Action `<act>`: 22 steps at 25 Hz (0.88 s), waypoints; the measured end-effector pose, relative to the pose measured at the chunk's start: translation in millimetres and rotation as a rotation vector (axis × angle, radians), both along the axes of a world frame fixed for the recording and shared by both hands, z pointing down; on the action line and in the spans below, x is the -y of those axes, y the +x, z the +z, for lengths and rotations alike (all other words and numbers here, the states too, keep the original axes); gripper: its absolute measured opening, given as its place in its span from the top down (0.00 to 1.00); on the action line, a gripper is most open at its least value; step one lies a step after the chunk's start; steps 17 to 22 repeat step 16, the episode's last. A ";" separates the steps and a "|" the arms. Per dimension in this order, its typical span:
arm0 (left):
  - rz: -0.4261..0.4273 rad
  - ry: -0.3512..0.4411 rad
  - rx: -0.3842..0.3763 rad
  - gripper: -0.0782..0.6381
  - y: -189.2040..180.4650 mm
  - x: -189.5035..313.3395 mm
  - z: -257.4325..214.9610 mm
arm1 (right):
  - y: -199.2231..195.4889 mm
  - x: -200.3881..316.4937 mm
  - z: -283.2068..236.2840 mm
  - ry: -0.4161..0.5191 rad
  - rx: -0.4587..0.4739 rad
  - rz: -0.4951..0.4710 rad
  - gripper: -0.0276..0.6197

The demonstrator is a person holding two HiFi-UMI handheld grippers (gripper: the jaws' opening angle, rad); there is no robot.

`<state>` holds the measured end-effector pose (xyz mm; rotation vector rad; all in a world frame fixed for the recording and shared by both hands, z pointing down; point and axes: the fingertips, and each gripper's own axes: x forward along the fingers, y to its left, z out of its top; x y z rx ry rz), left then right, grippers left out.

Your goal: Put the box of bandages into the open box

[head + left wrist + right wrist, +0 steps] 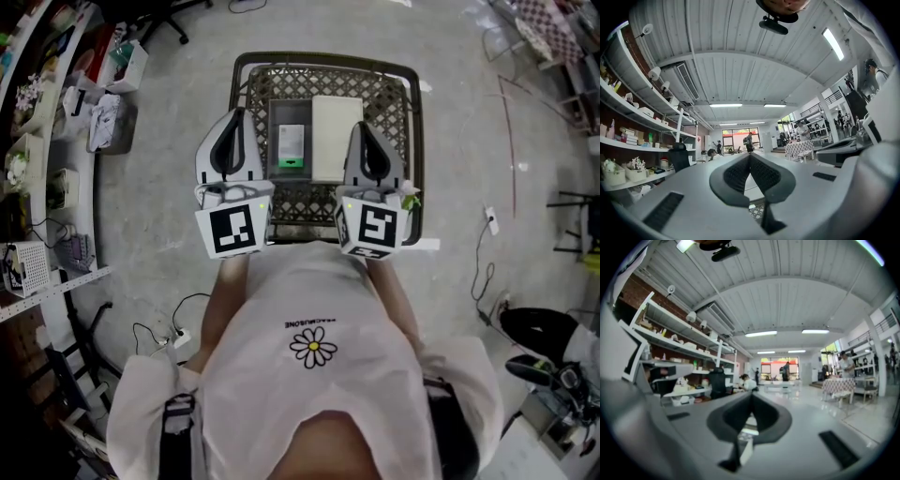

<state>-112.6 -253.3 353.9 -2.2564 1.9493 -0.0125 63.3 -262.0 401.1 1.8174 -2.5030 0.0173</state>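
The box of bandages [291, 147] is a small white carton with a green band at one end. In the head view it lies flat on the dark grey floor of the open box [289, 111], whose white lid [336, 139] is folded out to the right. So it appears to be already where the task wants it, although this view is too small to show whether the walls of the open box really surround it. Both boxes stand on a wire-mesh table [394, 94] in front of the person.

I judge that the carton is light and made of thin cardboard. It is stiff enough to pinch, but a hard squeeze can dent it, and its printed faces are probably a little slippery. The best place to hold it is across its two long sides, near the middle, so that it does not swing.

Its long axis runs straight away from the person, parallel to the long side of the open box. The green end points toward the person and the plain white end points away.

The left gripper [238, 116] has its jaws pressed together with nothing between them, as the left gripper view shows. The right gripper [360, 127] is also closed and empty. Both are held level near the person's chest, over the near edge of the table, apart from the carton.
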 end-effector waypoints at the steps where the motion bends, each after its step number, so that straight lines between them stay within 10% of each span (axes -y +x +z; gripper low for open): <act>1: 0.000 -0.002 0.004 0.86 -0.3 -0.5 0.4 | -1.1 -0.4 -0.3 -0.001 -0.001 -0.003 0.91; 22: -0.003 -0.012 0.018 0.86 -3.8 -3.3 7.0 | -7.2 -4.8 2.0 0.006 -0.011 -0.010 0.91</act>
